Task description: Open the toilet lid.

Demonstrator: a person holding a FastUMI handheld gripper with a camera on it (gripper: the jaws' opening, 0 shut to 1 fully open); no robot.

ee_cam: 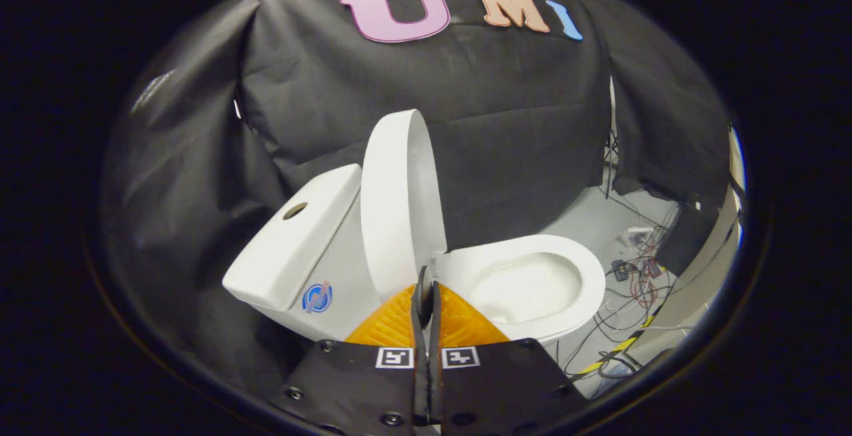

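Note:
A white toilet stands ahead of me, seen from its side. Its lid stands upright, raised off the seat and close to the tank. The seat and bowl lie uncovered to the right of the lid. My gripper is shut, its two fingers pressed together with nothing between them. The fingertips sit just in front of the lid's lower edge, near the hinge; I cannot tell whether they touch it.
Black cloth walls close in behind and to the left of the toilet. On the grey floor to the right lie tangled cables and small devices. A pale panel stands at the far right.

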